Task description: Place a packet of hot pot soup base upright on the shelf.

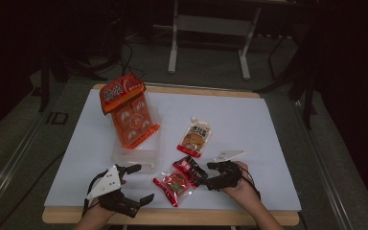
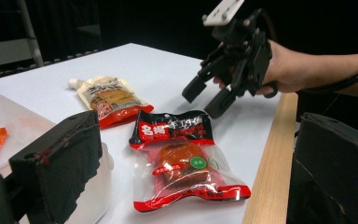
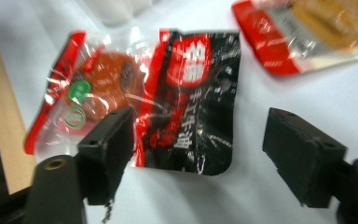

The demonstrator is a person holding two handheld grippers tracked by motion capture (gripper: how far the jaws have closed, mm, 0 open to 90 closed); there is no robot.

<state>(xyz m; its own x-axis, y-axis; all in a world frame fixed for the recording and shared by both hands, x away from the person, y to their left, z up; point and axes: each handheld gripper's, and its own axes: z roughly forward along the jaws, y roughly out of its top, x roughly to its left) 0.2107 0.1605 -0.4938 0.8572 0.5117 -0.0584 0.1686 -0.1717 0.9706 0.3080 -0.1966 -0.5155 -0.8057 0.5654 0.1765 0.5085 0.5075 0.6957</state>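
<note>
A snack packet (image 1: 179, 179) with a black-and-red header and a clear body showing a brown piece lies flat near the table's front edge. My right gripper (image 1: 211, 175) hovers just right of it, open; in the right gripper view the packet's black end (image 3: 191, 93) lies between and beyond the spread jaws, with neither pad pressing on it. My left gripper (image 1: 141, 184) rests open at the front left, its jaws wide apart with the packet (image 2: 182, 158) lying ahead of them. The right gripper (image 2: 204, 99) shows farther off in the left gripper view, lifted off the table.
A beige spouted pouch (image 1: 195, 137) lies behind the packet. A tall orange snack bag (image 1: 127, 112) stands in a clear plastic box (image 1: 134, 157) at the left. The white table cover (image 1: 249, 124) has a wooden front edge (image 1: 196, 216).
</note>
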